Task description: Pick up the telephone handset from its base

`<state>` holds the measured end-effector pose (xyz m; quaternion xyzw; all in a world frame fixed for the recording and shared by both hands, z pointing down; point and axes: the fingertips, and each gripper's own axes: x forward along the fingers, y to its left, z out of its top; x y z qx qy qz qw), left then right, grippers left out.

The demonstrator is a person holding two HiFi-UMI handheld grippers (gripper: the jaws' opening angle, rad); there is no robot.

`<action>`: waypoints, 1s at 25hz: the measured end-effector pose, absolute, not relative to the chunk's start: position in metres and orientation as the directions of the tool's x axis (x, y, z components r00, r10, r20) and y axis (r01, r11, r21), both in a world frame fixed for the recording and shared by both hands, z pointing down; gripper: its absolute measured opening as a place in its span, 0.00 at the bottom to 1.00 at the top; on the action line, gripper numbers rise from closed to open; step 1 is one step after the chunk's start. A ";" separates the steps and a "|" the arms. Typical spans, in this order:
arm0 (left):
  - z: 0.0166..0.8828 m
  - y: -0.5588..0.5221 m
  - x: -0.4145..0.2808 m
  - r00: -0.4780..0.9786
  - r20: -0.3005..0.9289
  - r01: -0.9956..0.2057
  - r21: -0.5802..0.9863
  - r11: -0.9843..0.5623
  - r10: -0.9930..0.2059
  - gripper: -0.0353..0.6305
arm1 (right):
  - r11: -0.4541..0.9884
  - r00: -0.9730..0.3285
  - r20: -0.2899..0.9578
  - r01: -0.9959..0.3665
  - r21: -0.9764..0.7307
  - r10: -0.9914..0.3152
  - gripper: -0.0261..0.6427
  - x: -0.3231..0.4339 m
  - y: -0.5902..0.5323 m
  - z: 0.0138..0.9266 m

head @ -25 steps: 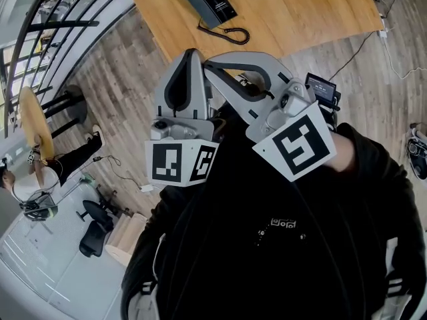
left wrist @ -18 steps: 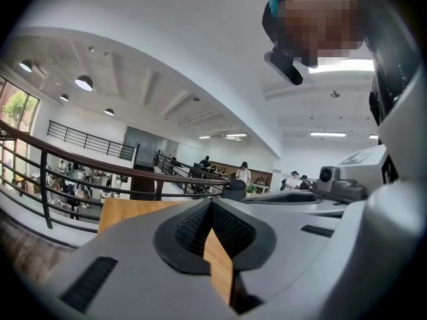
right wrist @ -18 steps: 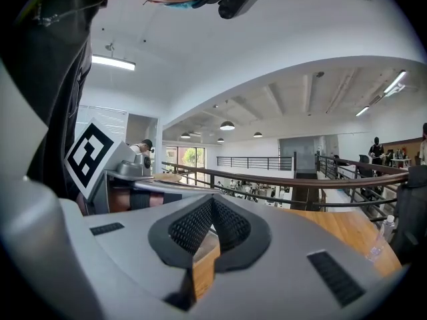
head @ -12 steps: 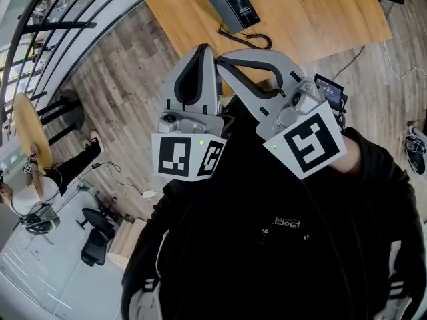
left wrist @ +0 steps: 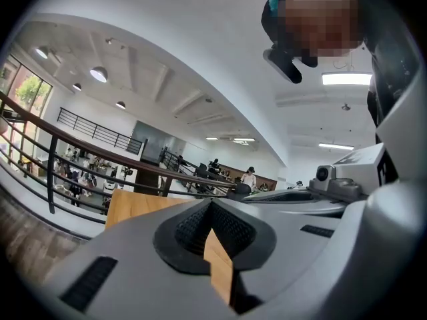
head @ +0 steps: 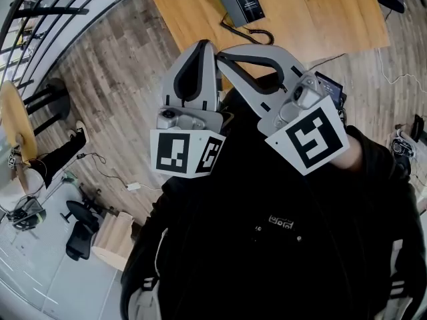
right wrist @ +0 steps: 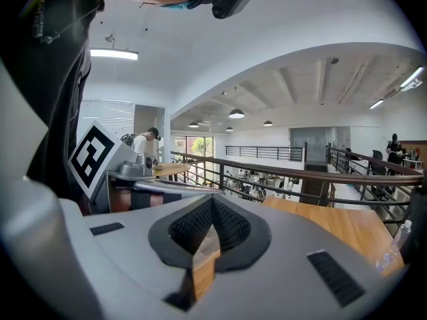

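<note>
Two hand-held grippers up in front of dark jacket (head: 280,245), tips close together, neither holding anything. Left gripper (head: 203,45): jaws fully together, pads meeting, empty. Right gripper (head: 221,52): same look in its own view, pads meeting, empty. One marker cube on each, two in all.

One telephone base (head: 245,2) at top of head view, on wooden table (head: 320,12), well apart from both gripper tips. Handset (head: 225,0) lying along left side of base, dark on dark, outline hard to separate. One coiled cord (head: 250,33) running from phone toward near table edge, lying between phone and gripper tips. Gripper bodies covering part of near table edge.

Around, on plank floor (head: 113,72):
- one black office chair (head: 77,229), lower left
- one pale wooden box (head: 112,245) just beside chair
- one round wooden table (head: 10,122) at left edge, someone's legs (head: 57,153) near it
- one thin cable (head: 393,79) trailing on right
- curved railing (head: 40,12) across top left

One small screen (head: 329,87) mounted by right gripper.
</note>
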<state>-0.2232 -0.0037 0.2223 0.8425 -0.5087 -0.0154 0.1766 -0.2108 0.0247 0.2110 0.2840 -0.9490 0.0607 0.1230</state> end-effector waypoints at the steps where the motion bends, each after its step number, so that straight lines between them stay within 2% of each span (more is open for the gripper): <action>1: 0.222 -0.003 -0.224 0.474 0.155 -0.856 0.312 -0.412 -0.867 0.06 | 0.836 -0.814 0.267 -0.547 -0.047 -0.517 0.07 -0.212 0.025 0.211; 12: 0.210 -0.018 -0.235 0.388 0.146 -0.897 0.286 -0.336 -0.910 0.06 | 0.889 -0.871 0.228 -0.455 -0.045 -0.434 0.07 -0.220 0.009 0.200; 25: 0.216 -0.049 -0.239 0.341 0.182 -0.906 0.323 -0.272 -0.922 0.06 | 0.924 -0.905 0.242 -0.376 -0.073 -0.349 0.07 -0.221 -0.023 0.204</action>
